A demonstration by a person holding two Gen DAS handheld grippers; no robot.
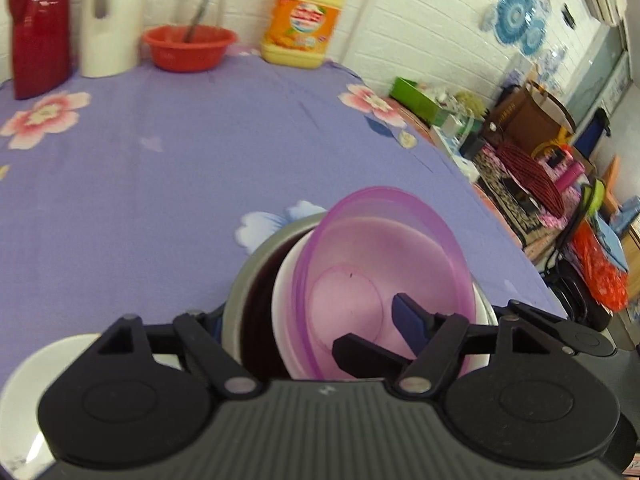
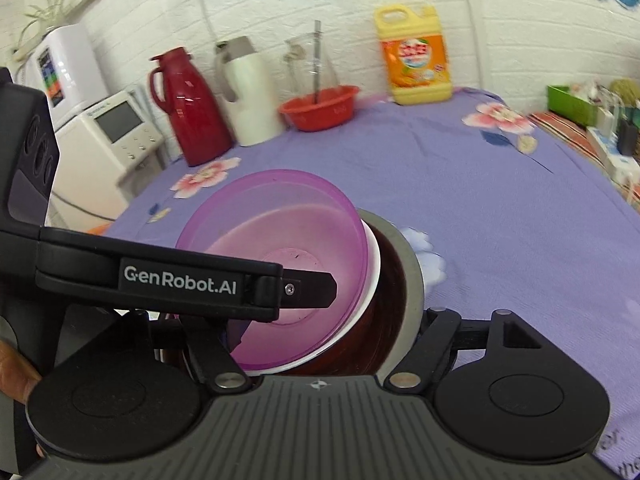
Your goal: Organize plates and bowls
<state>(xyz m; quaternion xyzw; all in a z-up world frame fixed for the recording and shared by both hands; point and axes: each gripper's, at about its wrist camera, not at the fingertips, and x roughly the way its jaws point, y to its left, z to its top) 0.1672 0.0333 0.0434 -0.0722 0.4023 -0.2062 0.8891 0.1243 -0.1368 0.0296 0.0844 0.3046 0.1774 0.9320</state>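
Note:
A see-through purple bowl [image 1: 380, 264] sits inside a white bowl [image 1: 284, 304], which is nested in a metal bowl [image 1: 244, 280] with a dark inside. The stack is tilted over the purple flowered cloth. My left gripper [image 1: 312, 312] is shut on the stack's rim. Its blue pad [image 1: 408, 320] is inside the purple bowl, and its other finger is hidden behind the metal wall. My right gripper [image 2: 328, 328] is shut on the same stack [image 2: 280, 232], one finger inside and one outside the metal bowl [image 2: 412, 280]. The left gripper's finger [image 2: 308, 288] reaches in from the left.
A white plate [image 1: 36, 380] lies at the near left. Along the back wall stand a red flask [image 2: 192, 108], a white flask [image 2: 248, 92], a red basin [image 2: 320, 108] and a yellow detergent jug [image 2: 416, 60]. Clutter crowds the floor past the table's right edge [image 1: 480, 200].

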